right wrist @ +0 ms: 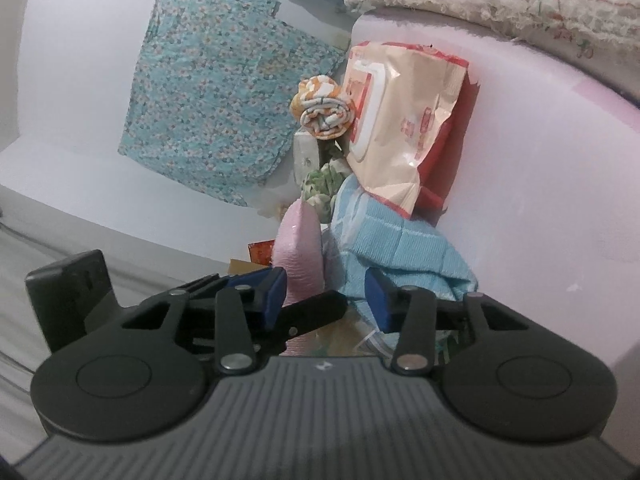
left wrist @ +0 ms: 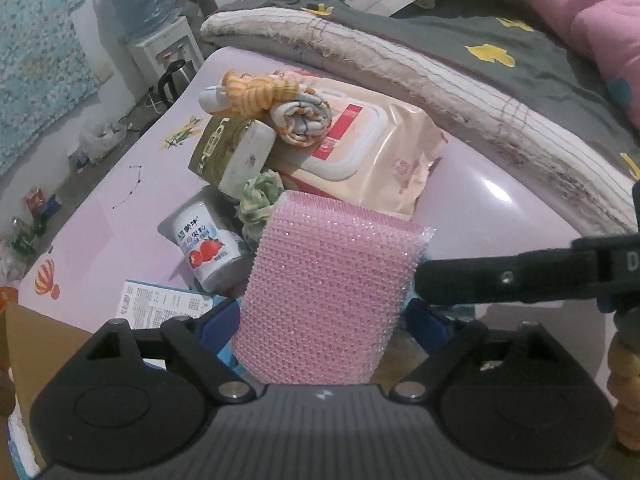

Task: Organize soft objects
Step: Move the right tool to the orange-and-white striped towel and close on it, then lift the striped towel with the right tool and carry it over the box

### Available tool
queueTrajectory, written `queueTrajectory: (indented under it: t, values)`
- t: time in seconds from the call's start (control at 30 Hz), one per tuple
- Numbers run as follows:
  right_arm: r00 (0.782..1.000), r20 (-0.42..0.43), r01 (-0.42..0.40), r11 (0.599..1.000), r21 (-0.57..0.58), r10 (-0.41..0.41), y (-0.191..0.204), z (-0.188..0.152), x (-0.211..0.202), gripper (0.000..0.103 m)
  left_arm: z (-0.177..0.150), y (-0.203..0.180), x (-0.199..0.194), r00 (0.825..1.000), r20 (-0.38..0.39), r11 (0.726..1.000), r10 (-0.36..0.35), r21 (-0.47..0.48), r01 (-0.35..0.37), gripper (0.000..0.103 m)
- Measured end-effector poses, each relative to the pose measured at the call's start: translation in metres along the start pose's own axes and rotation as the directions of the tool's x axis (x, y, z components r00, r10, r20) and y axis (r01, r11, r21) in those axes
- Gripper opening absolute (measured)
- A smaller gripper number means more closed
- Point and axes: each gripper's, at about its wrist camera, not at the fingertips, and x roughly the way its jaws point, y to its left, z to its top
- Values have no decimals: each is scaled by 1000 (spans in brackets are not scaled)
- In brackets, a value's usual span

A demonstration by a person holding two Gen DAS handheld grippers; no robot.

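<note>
My left gripper [left wrist: 322, 326] is shut on a pink glittery sponge pad [left wrist: 328, 288] and holds it upright above the pink table [left wrist: 500, 196]. The pad also shows edge-on in the right wrist view [right wrist: 302, 246]. My right gripper [right wrist: 326, 300] is open, its blue fingers [right wrist: 376, 300] on either side of the pad and a light blue cloth [right wrist: 400, 248]. One of its black arms [left wrist: 500, 280] reaches the pad's right edge. Behind lie a green scrunchie [left wrist: 262, 196], a rolled orange-and-white cloth [left wrist: 300, 120] and an orange striped sock [left wrist: 256, 92].
A wet-wipes pack [left wrist: 376, 160], an olive packet [left wrist: 218, 144], a white soap bar [left wrist: 248, 156], a yogurt cup [left wrist: 206, 244] and a printed box [left wrist: 160, 304] crowd the table. A bed with a grey blanket [left wrist: 460, 28] runs behind. A water dispenser [left wrist: 160, 40] stands at left.
</note>
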Motion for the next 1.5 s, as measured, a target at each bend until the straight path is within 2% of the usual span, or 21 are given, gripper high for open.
queueTrajectory:
  t: [0.1,0.2,0.37,0.5,0.63,0.73,0.8,0.9,1.13,1.17,1.2,1.3,1.4,1.5]
  values:
    - [1000,-3,-4,1000,13,4,-4,4,2,43,2,1,1,1000,1,1000,6,-13,-6,81]
    - [1000,-5,-6,1000,12,6,-2,6,3,44,3,4,0,1000,0,999,-2,-43,2,80]
    - [999,34,4,999,-38,-3,11,18,-8,45,3,11,-9,999,6,996,-45,-73,45,80]
    - [997,73,16,998,-55,-12,20,33,-15,46,8,24,-27,995,41,989,-86,-119,91,87]
    - [995,99,23,997,-72,-16,27,44,-16,46,16,43,-39,988,83,967,-131,-208,146,87]
    - [993,115,49,991,-127,-34,39,56,-12,52,23,61,-37,984,94,932,-152,-318,174,86]
    - [991,114,89,974,-206,-66,53,68,-2,59,24,72,-32,984,92,902,-149,-394,174,86]
    - [986,106,154,933,-326,-126,74,90,23,63,22,82,-26,988,84,871,-128,-466,153,81]
    - [951,80,302,836,-457,-300,88,124,95,64,8,101,-26,992,70,836,-104,-534,125,75]
    - [938,68,331,822,-464,-340,84,126,106,59,6,103,-26,992,71,830,-104,-544,126,75]
    - [936,60,332,817,-471,-346,83,126,111,47,4,106,-26,992,72,822,-106,-554,128,75]
    - [944,29,309,851,-424,-329,79,123,108,38,1,112,-28,988,89,807,-125,-571,153,75]
    - [953,30,290,887,-358,-300,72,119,90,36,1,112,-30,981,116,793,-156,-577,195,75]
    - [977,3,206,947,-245,-212,56,111,65,36,4,106,-33,967,151,778,-203,-575,253,76]
